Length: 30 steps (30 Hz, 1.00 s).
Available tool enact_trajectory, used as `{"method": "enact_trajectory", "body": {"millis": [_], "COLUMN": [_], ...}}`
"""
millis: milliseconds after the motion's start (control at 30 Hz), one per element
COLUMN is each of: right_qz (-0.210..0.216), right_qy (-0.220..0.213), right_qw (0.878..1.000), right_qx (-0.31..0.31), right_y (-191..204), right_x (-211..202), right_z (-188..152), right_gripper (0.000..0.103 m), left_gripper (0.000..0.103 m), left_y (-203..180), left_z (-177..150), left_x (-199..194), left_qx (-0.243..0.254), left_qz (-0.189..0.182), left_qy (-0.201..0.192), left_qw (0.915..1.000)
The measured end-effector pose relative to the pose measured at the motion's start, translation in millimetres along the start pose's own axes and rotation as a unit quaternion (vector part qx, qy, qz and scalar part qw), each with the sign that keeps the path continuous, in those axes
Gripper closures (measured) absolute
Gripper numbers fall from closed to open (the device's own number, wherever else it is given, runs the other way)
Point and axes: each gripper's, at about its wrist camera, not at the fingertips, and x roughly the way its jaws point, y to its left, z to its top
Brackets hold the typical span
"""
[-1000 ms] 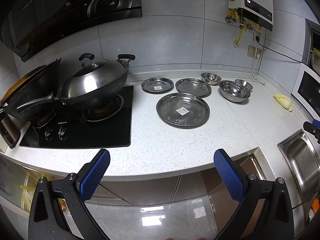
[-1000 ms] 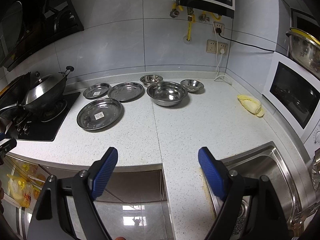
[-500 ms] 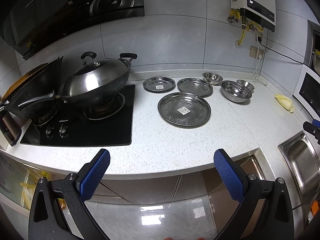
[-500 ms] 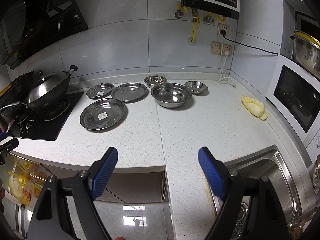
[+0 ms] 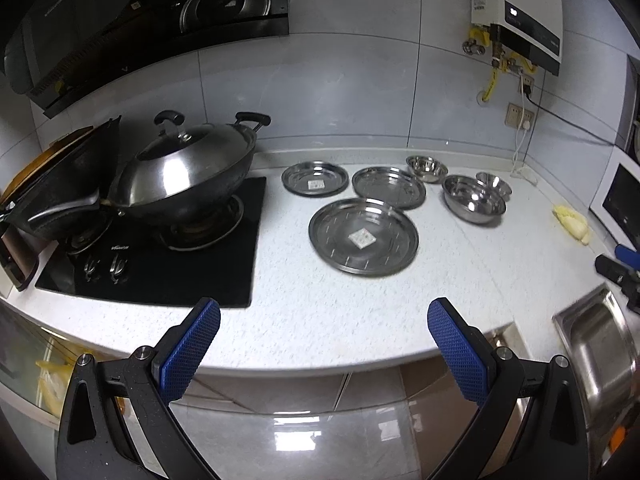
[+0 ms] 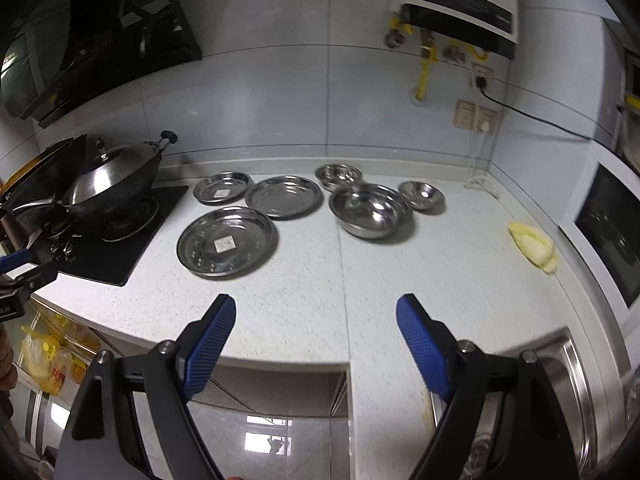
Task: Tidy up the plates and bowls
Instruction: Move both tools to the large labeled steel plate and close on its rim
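White speckled counter, tiled wall behind. Three steel plates: big plate near, w/ white sticker, text too small to read; small plate far left, also stickered; mid plate beside it. Three bowls to right: big bowl, two small bowls. Wok on hob, hob logo unreadable. Left gripper & right gripper both spread wide, empty, at near counter edge.

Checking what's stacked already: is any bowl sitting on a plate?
No: all three bowls rest directly on the countertop, beside the plates.
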Motion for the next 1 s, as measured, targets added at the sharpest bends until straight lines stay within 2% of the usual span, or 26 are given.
{"method": "enact_trajectory", "body": {"millis": [133,300,400,533,667,867,1000], "right_qz": [0.029,0.066,0.069,0.063,0.045,0.010,-0.008], "right_qy": [-0.003,0.014,0.022,0.041,0.065,0.120,0.157], "right_qw": [0.999,0.997,0.997,0.997,0.997,0.993,0.987], "right_qx": [-0.014,-0.027,-0.033,-0.029,-0.021,0.010,0.027], "right_y": [18,48,68,86,101,103,97], "right_x": [20,55,80,121,176,268,318], "right_z": [21,48,62,74,82,86,77], "right_gripper": [0.021,0.021,0.021,0.021,0.021,0.021,0.021], "left_gripper": [0.001,0.001,0.001,0.001,0.001,0.001,0.001], "left_y": [-7,-12,-8,10,25,33,30], "left_z": [19,41,52,61,68,80,74], "left_x": [16,44,64,103,157,246,298], "left_qx": [-0.018,-0.039,-0.048,-0.053,-0.043,-0.027,-0.016], "left_qz": [-0.006,-0.004,0.002,0.010,0.002,-0.016,-0.019], "left_qy": [0.008,0.020,0.028,0.047,0.076,0.124,0.158], "left_qw": [0.9998,0.9990,0.9984,0.9975,0.9962,0.9918,0.9872]}}
